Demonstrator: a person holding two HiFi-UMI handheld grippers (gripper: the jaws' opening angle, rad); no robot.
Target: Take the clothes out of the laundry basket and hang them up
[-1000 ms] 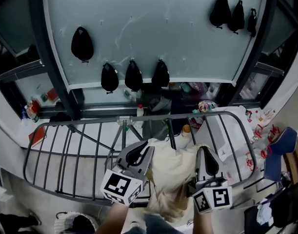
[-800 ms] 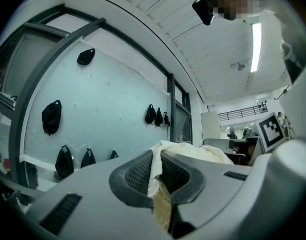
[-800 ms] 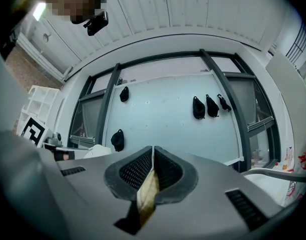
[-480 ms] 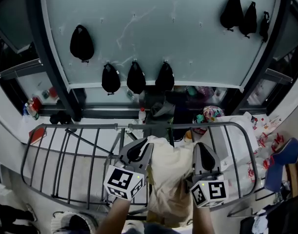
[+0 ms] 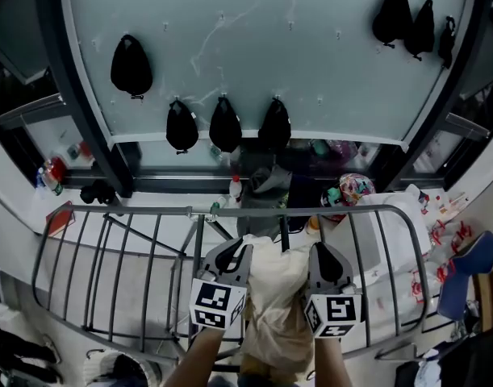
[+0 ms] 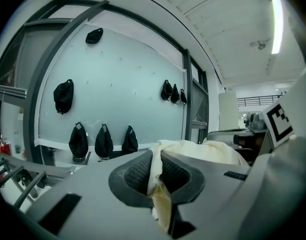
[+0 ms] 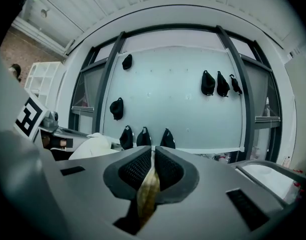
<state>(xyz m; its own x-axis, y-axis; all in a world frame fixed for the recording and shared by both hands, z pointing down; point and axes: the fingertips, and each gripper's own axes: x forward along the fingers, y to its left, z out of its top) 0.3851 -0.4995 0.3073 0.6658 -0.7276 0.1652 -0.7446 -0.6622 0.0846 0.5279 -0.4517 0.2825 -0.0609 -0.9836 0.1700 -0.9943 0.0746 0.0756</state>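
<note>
Filling most of the head view, a pale frosted panel [image 5: 254, 71] is seen, held in a dark frame [image 5: 75, 95].

A grey drying rack [image 5: 133, 210] is spread below it. Its top rail runs across just ahead of both tools, and its bars lie under and to either side of them.

The cream garment [image 5: 274, 297] is held up between the two tools, over the near right part of the rack. It is bunched at the top and hangs down toward the person's forearms [image 5: 199, 359]. Whether it rests on the bars cannot be told.

The left tool [image 5: 232, 252] is pressed together on a thick fold of the garment; cloth is seen spilling out over the pads. The right tool [image 5: 325, 255] pinches a thin edge of the same garment. Its jaws have just been easing apart a little, with the cloth between the pads and touched by both. A marker cube [image 5: 217, 305] is carried on the left tool and another [image 5: 333, 314] on the right.

Black pouches are hung on hooks across the panel: three in a row [image 5: 224, 125] straight ahead, one [image 5: 131, 66] to the left, three more [image 5: 411, 14] at the upper right.

Clutter is packed behind the rail, between rack and panel: white bags [image 5: 399, 216] and a blue object [image 5: 470, 260] at the right, a colourful bundle [image 5: 355, 189], small bottles [image 5: 51, 176] at the left and a red item [image 5: 59, 218] by the rack's left corner.
</note>
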